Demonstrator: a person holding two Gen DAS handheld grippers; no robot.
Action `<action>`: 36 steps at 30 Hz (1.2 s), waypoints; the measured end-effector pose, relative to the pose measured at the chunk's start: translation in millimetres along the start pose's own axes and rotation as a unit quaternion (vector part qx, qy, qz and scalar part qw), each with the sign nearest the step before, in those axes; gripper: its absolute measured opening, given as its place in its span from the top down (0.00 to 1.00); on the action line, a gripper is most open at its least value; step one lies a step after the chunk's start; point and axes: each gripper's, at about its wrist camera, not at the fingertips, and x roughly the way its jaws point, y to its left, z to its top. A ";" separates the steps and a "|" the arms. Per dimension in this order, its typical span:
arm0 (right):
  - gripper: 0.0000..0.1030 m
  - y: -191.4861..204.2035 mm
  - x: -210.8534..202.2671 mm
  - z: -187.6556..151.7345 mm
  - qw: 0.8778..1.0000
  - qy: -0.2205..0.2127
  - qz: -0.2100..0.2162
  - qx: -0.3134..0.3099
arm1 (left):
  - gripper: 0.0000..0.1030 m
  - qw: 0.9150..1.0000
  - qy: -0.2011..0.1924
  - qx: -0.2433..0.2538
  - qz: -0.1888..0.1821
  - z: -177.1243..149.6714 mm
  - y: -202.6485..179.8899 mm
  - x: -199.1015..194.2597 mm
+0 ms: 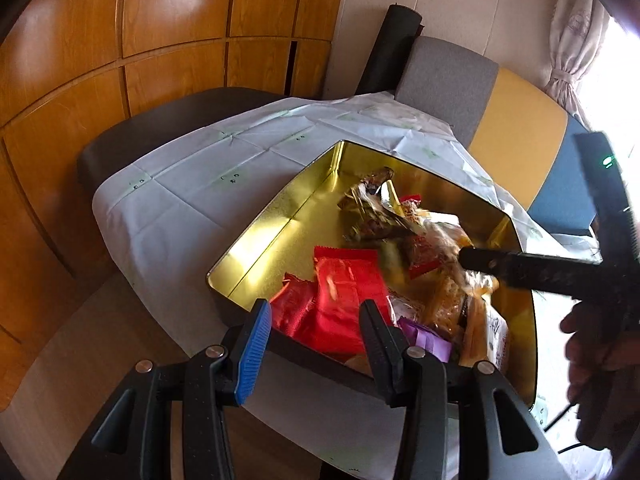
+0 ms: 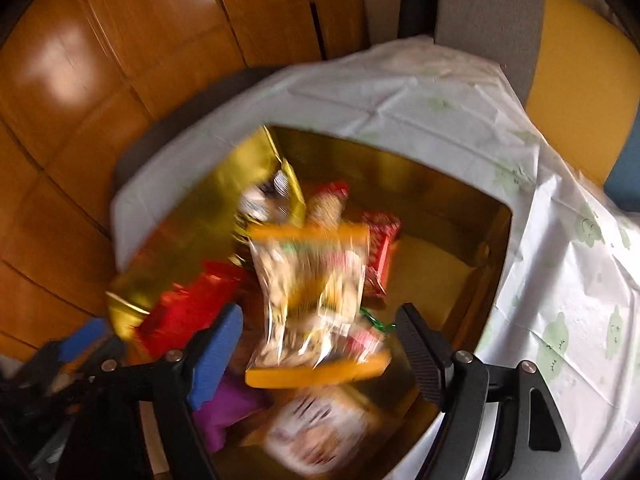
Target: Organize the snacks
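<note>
A gold tin box [image 1: 280, 216] sits on the white-clothed table and holds several snack packets. A red packet [image 1: 346, 300] lies at its near side and a purple packet [image 1: 426, 338] beside it. My left gripper [image 1: 316, 344] is open and empty over the tin's near rim. My right gripper [image 2: 316, 352] is open above the tin [image 2: 460, 196]; a clear packet with orange ends [image 2: 316, 300], blurred, is between and in front of its fingers, apart from both pads. The right gripper also shows in the left wrist view [image 1: 480, 260] over the snack pile.
The white tablecloth [image 1: 192, 184] covers a dark table. A grey, yellow and blue chair [image 1: 512, 136] stands behind the table. Wooden cabinets [image 1: 120, 40] fill the left. A curtain [image 1: 572, 32] hangs at the right.
</note>
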 end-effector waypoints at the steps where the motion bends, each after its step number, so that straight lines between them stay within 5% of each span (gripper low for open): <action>1: 0.23 -1.5 0.3 -3.3 1.000 -0.001 0.001 0.003 | 0.55 1.000 -0.001 0.002 -0.001 -0.1 -0.9 -0.1; 9: 0.23 -9.6 -27.5 -31.1 0.999 -0.044 0.012 0.004 | 0.55 1.000 -0.006 0.010 0.025 -1.5 -6.8 0.4; 32: 0.00 3.0 -98.8 -129.6 0.980 -0.172 -0.086 0.054 | 0.54 0.995 -0.080 0.033 0.044 -21.2 -39.8 -43.9; 36: 0.00 2.3 -103.4 -140.1 0.974 -0.181 -0.115 0.066 | 0.44 0.994 -0.086 0.044 0.046 -30.5 -50.8 -50.4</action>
